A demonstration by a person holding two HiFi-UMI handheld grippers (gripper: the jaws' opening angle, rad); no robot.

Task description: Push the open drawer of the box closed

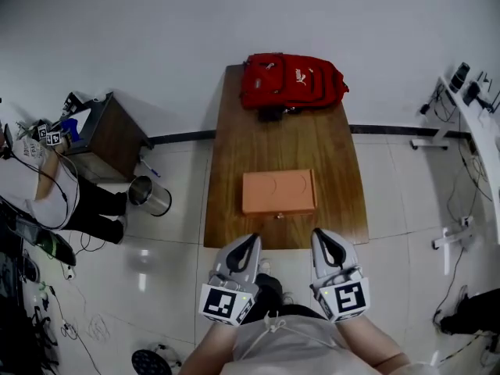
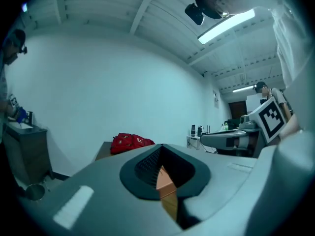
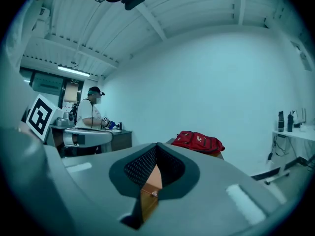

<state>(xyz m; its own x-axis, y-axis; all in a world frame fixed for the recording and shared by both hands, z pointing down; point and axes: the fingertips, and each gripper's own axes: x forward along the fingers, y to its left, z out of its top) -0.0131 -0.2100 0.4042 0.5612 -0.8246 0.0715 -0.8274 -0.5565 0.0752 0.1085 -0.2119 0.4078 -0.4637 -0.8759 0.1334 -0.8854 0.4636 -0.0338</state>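
Observation:
An orange box (image 1: pixel 278 191) lies on the wooden table (image 1: pixel 234 147), a small knob (image 1: pixel 279 216) on its near face. How far its drawer stands out cannot be made out from above. My left gripper (image 1: pixel 248 242) and right gripper (image 1: pixel 323 237) hover side by side over the table's near edge, short of the box, both shut and holding nothing. In the left gripper view the jaws (image 2: pixel 159 150) meet at the tip and a sliver of the box (image 2: pixel 166 182) shows below. The right gripper view (image 3: pixel 156 148) gives the same: box (image 3: pixel 150 180) and knob through the slit.
A red backpack (image 1: pixel 293 80) lies at the table's far end against the wall. Left of the table stand a metal bin (image 1: pixel 148 195) and a dark cabinet (image 1: pixel 109 135) with a person beside it. A white desk (image 1: pixel 480 123) and cables are at the right.

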